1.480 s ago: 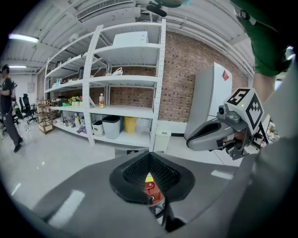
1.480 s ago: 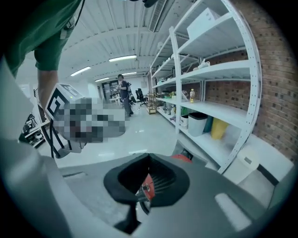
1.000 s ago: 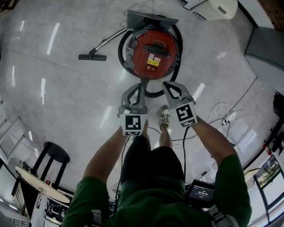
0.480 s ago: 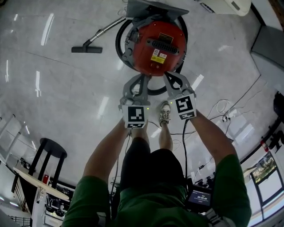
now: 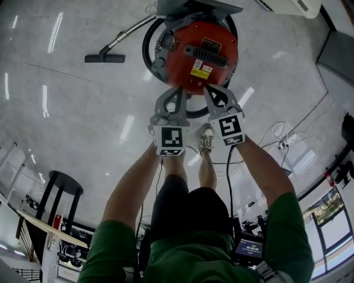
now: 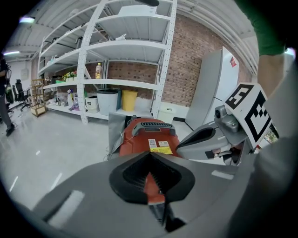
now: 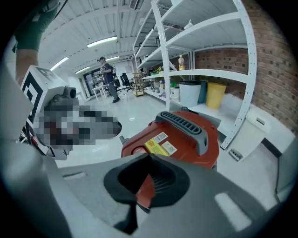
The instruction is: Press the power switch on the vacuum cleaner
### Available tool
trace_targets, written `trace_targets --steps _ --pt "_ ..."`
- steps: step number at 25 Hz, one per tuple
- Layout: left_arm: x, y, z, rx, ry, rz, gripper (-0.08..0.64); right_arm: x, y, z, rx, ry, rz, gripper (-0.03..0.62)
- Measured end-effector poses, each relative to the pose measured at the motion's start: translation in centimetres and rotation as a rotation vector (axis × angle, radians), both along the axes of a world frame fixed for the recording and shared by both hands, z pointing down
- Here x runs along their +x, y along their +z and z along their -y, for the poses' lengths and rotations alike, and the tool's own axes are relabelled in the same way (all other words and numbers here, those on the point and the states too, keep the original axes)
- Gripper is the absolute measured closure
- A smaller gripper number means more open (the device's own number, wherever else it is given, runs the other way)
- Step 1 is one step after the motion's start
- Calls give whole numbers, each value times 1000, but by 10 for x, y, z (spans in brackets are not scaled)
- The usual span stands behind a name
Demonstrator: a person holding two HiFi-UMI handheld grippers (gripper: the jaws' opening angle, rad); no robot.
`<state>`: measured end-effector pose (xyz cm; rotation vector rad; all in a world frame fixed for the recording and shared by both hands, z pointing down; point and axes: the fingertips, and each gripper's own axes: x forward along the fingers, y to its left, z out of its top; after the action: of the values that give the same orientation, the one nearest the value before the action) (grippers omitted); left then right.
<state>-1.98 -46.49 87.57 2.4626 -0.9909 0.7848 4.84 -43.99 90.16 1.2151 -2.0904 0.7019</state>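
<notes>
A round red vacuum cleaner (image 5: 202,52) stands on the pale floor, with a dark grey handle (image 5: 211,57) across its top and a yellow label (image 5: 194,70) near me. Its black hose loops around it to a floor nozzle (image 5: 105,58). My left gripper (image 5: 176,92) is shut and hangs at the vacuum's near edge. My right gripper (image 5: 210,88) is also shut, just above the near rim by the label. In the left gripper view the shut tips (image 6: 150,153) point at the red body (image 6: 149,139). In the right gripper view the tips (image 7: 149,155) sit just short of the label (image 7: 160,143). I cannot pick out the switch.
White shelving (image 6: 116,46) with a white bin (image 6: 107,100) and a yellow bin (image 6: 129,100) stands behind the vacuum. A grey metal sheet (image 5: 193,6) lies past it. Cables (image 5: 276,143) trail at the right, a black stool (image 5: 63,185) at the left. A person (image 7: 109,83) stands far off.
Both grippers have moved forward to the vacuum; their tips were short of it on the floor side and now reach its near edge. Both stay shut.
</notes>
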Motion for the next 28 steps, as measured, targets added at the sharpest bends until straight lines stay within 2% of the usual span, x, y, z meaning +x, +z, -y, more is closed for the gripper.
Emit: trace_targets --steps 6,14,28 --pt "-2 8 0 -16 4 8 554 -1 12 2 -32 -1 -3 589" --pt "-2 12 0 -23 16 6 554 -1 12 3 -26 -10 -12 589" --pt "-3 10 2 -23 20 5 554 0 19 2 -52 -37 -85 590"
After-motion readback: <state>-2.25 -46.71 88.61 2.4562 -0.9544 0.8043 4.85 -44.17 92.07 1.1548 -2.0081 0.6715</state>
